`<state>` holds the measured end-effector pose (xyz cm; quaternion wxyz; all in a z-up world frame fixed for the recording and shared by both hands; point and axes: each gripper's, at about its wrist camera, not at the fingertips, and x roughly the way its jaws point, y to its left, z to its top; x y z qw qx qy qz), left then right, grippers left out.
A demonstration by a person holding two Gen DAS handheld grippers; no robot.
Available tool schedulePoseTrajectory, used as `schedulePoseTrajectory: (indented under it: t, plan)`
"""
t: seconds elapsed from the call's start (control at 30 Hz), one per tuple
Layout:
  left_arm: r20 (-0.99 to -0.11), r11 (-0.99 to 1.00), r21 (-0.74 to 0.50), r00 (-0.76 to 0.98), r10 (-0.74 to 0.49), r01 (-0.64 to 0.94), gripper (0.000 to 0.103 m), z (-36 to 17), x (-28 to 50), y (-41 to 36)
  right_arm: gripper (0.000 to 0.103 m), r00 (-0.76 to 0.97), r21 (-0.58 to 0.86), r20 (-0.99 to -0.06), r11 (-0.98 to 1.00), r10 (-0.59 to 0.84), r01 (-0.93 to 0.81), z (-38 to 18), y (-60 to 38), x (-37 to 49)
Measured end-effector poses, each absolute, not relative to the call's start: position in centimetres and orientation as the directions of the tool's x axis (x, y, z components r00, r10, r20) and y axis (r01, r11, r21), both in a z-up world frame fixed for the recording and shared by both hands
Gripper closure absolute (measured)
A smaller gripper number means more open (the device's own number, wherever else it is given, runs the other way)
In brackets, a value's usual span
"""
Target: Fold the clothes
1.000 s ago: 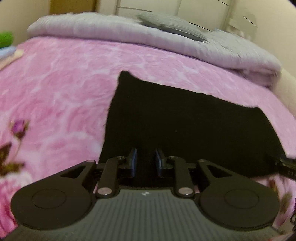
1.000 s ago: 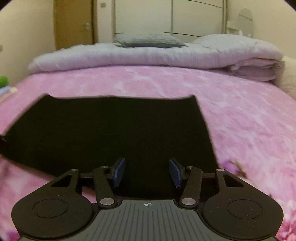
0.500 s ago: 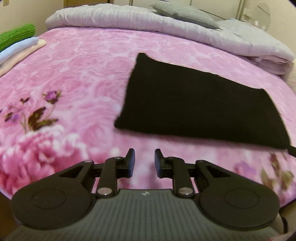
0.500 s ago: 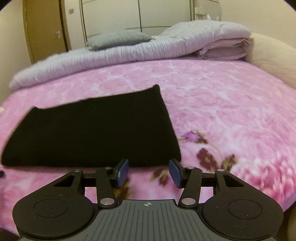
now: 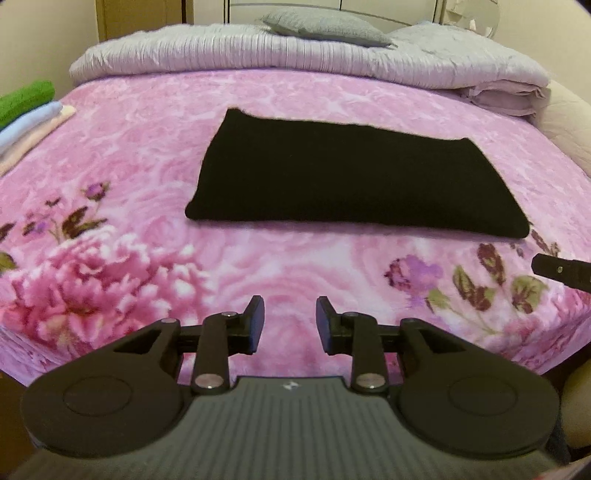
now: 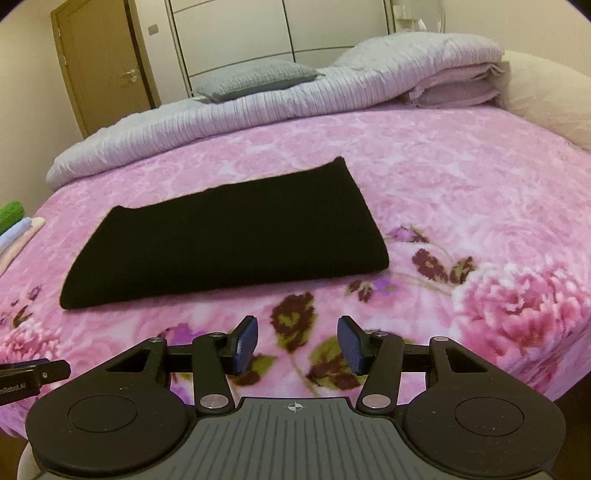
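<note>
Listing by view, left wrist first: left gripper [image 5: 290,319], jaws opening, nothing between them, poised above the pink floral blanket [image 5: 288,266] at the bed's near edge. Black garment [image 5: 351,177], one item, lies flat mid-bed as a wide folded rectangle, well apart from the fingertips. Stack of folded clothes [image 5: 26,114], green on top over pale blue and cream, sits at the far left edge. Grey quilt [image 5: 258,51] and grey pillow [image 5: 325,27] are bundled along the head of the bed. Right wrist view: right gripper [image 6: 295,341], jaws parted and empty, also hovers short of the garment's near fold; a wooden door [image 6: 103,70] stands behind. Judgement: a further fold looks likely; each gripper should pinch both layers at a short end, lift together, and lay edge onto edge. Obstructions: none on the garment; the plush blanket may catch in a pinch taken too deep.
</note>
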<state>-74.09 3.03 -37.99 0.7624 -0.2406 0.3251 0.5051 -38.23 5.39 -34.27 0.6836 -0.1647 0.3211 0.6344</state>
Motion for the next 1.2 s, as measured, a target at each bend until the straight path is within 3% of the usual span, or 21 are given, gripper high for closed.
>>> schedulePoseTrajectory:
  t: [0.77, 1.2]
  plan:
    - [-0.625, 0.383, -0.081, 0.346, 0.699, -0.92, 0.073, -33.2, -77.5, -1.3, 0.051, 0.021, 0.139, -0.576, 0.123, 0.817, -0.983, -29.2, 1.1, -40.4]
    - [-0.684, 0.329, -0.161, 0.345, 0.642, -0.931, 0.072, -37.3, -78.0, 1.6, 0.051, 0.048, 0.132, -0.634, 0.169, 0.772, -0.977, -32.9, 3.7, -38.1]
